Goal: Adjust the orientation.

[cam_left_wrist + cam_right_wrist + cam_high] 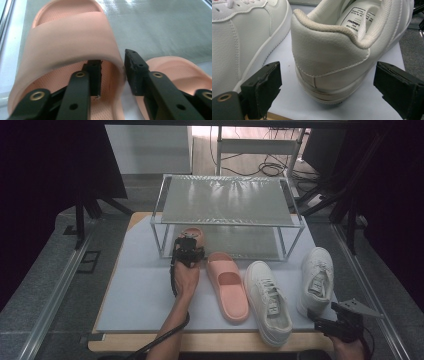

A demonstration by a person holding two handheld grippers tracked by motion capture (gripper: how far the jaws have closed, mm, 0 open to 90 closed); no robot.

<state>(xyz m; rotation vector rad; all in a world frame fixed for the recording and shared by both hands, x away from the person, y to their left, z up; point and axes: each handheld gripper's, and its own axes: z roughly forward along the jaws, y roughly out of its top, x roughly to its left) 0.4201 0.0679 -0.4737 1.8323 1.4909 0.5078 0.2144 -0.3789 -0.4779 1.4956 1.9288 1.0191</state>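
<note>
Rack [160,220] lower shelf holds one pink slipper [70,47], its side wall between the left gripper [112,72]'s parted jaws.

Black tongs [112,72] with brass rivets, small screws and trailing black cable

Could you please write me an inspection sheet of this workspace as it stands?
Surface: pale mat on a wooden table.
Job's things: one pink slipper on the rack's lower shelf; second pink slipper and two white sneakers on the mat.
Clutter: nothing seen.
Grippers: left gripper straddles the slipper's side wall, pads apart from it; right gripper open behind a sneaker's heel.
Cables: trailing from the left gripper; more on the floor beyond.
Surroundings: dark stands.
</note>
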